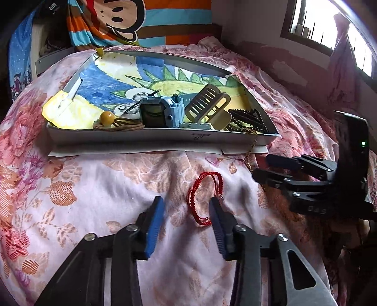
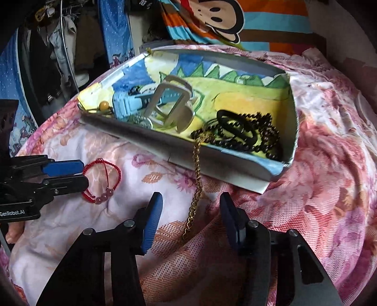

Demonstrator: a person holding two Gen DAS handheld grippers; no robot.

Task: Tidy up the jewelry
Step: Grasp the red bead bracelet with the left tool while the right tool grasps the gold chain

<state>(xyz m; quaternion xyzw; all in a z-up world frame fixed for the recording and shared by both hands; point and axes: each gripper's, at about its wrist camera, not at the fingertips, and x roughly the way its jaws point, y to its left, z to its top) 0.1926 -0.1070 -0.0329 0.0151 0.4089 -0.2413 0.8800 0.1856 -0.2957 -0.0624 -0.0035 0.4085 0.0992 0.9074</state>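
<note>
A red cord bracelet (image 1: 202, 197) with pink beads lies on the floral bedspread, in front of a shallow grey tray (image 1: 150, 137) lined with a painted drawing. My left gripper (image 1: 186, 204) is open, and the bracelet lies between its fingertips. The bracelet also shows in the right wrist view (image 2: 101, 181). A gold chain (image 2: 195, 183) hangs over the tray's front wall (image 2: 165, 146) onto the bed. My right gripper (image 2: 190, 204) is open with the chain's loose end between its fingers. The tray holds a blue watch (image 1: 169, 110), a beige hair clip (image 1: 207, 106), black beads (image 2: 249, 134) and a yellow bead cord (image 1: 108, 120).
The bed is covered by a pink floral spread (image 1: 117, 188). A striped monkey-print cloth (image 1: 132, 21) lies behind the tray. A window (image 1: 329, 28) is at the right and hanging clothes (image 2: 54, 47) are at the left. The right gripper shows in the left wrist view (image 1: 261, 168).
</note>
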